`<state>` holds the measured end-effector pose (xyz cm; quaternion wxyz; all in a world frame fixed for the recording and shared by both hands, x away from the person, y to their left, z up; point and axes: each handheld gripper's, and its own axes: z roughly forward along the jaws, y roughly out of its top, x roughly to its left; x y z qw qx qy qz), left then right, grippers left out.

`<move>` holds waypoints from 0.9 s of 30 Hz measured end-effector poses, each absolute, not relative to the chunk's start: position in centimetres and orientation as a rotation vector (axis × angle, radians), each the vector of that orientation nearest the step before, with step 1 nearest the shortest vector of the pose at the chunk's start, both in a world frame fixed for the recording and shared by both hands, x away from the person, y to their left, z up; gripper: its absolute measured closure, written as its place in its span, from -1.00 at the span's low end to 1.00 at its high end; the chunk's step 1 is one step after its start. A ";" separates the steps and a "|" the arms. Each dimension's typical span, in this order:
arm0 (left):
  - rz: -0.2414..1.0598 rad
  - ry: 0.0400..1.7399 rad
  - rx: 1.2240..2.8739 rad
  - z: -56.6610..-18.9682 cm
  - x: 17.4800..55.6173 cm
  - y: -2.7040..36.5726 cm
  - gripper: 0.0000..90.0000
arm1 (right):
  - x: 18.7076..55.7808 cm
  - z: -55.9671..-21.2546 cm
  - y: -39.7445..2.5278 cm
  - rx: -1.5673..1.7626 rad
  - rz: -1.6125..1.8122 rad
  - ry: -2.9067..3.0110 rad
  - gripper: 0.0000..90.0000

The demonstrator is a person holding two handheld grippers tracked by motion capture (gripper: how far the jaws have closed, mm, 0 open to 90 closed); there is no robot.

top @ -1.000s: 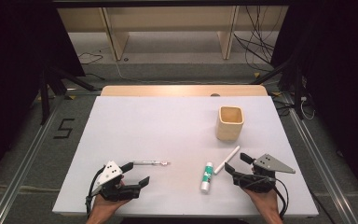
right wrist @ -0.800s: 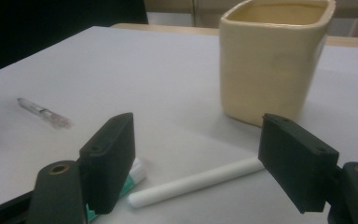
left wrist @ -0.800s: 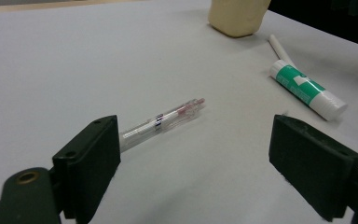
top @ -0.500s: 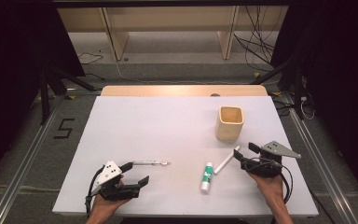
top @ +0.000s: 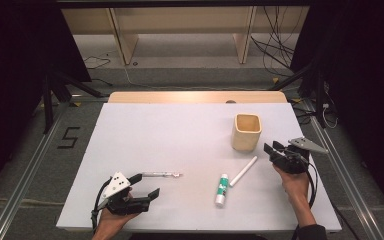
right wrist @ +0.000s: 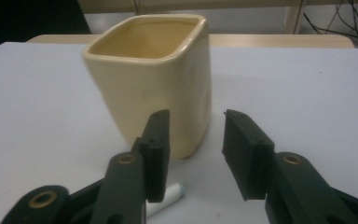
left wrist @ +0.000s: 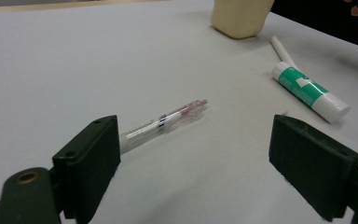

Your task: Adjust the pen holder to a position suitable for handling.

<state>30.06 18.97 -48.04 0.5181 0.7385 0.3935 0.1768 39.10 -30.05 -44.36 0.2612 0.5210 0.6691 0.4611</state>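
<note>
Table [top: 145,135]: white top, wooden strip along the far edge.
Cup [top: 246,132]: cream, square-mouthed, upright, right of centre.
White stick [top: 243,171]: lay slanted, near the cup's front.
Glue stick [top: 222,189]: white and green, lay just beside the white stick's near end.
Pen [top: 161,174]: clear, lay left of centre.
Left gripper [top: 146,186]: held at the near left edge, jaws apart, just short of the pen.
Right gripper [top: 271,149]: held just right of the cup, jaws pointing at it, empty.
Floor mark [top: 68,137]: a black "5", left of the table.
</note>
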 end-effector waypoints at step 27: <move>0.424 0.947 1.769 -48.0 30.1 19.1 -0.64 | 46.4 -46.7 -29.7 1.519 1.138 1.904 1.00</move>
